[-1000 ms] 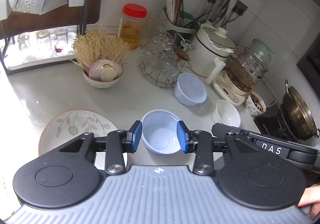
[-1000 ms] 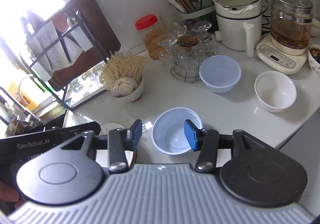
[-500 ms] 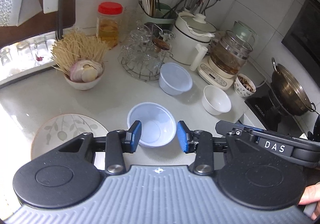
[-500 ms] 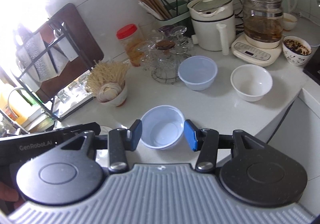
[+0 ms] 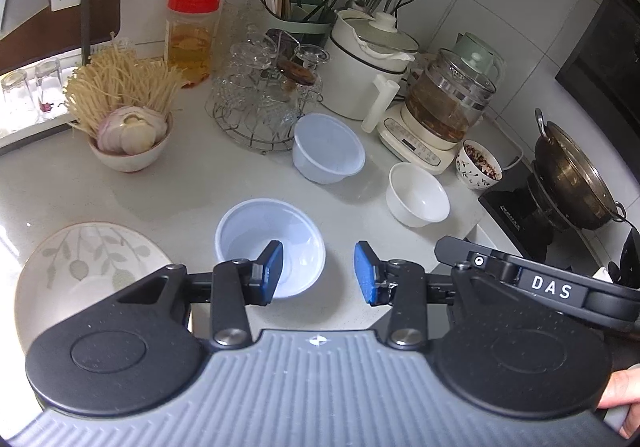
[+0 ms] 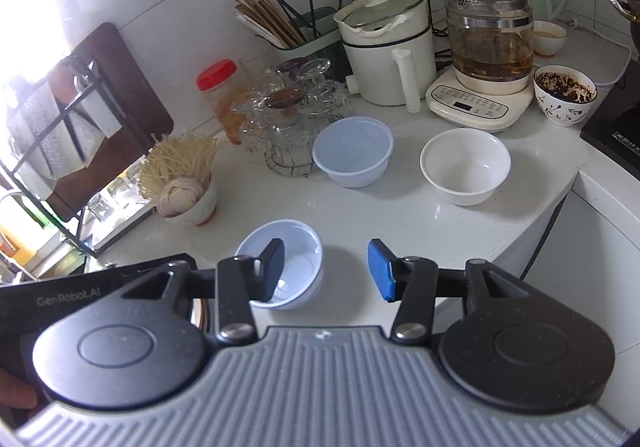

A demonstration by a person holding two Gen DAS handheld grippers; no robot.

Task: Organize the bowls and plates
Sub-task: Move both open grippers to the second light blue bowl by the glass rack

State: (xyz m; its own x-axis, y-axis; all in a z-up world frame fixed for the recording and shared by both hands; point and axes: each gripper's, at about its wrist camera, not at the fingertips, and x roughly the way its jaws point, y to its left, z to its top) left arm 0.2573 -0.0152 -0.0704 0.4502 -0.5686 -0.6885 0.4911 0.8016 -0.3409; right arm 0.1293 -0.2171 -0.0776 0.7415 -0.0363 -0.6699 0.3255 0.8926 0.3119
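I hold two claws above a white kitchen countertop (image 5: 60,183), both angled down at it. Going from left to right along the near edge: a flat plate with a pale leaf pattern (image 5: 88,267) lies at the near left, partly hidden behind my left claw's body. Just right of it, near the front edge, sits a small translucent blue-white plastic bowl (image 5: 256,223), empty and upright.

My left claw (image 5: 318,273) hangs over this bowl's right side. Its jaws stand partly apart, gripping nothing; the left pad shows in front of the bowl's inside and the right pad in front of bare countertop beyond the rim. Whether any pad touches the bowl I cannot tell.

My right claw (image 6: 327,272) hangs over the same small bowl (image 6: 298,243) in the same way, jaws partly apart and empty, left pad in front of the bowl, right pad in front of bare countertop.

Farther back, toward the middle of the countertop, stands a larger translucent plastic bowl (image 6: 352,151), empty. To its right, near the right edge, stands a white ceramic bowl (image 6: 464,165), also empty; the two are apart.

Along the back, from left: a bowl of dry noodles and garlic (image 5: 128,127), a red-lidded jar (image 5: 191,35), a wire rack of upturned glasses (image 5: 264,103), a white electric pot (image 5: 368,71), a glass kettle on its base (image 5: 444,107), and a small patterned bowl with dark contents (image 5: 478,167).
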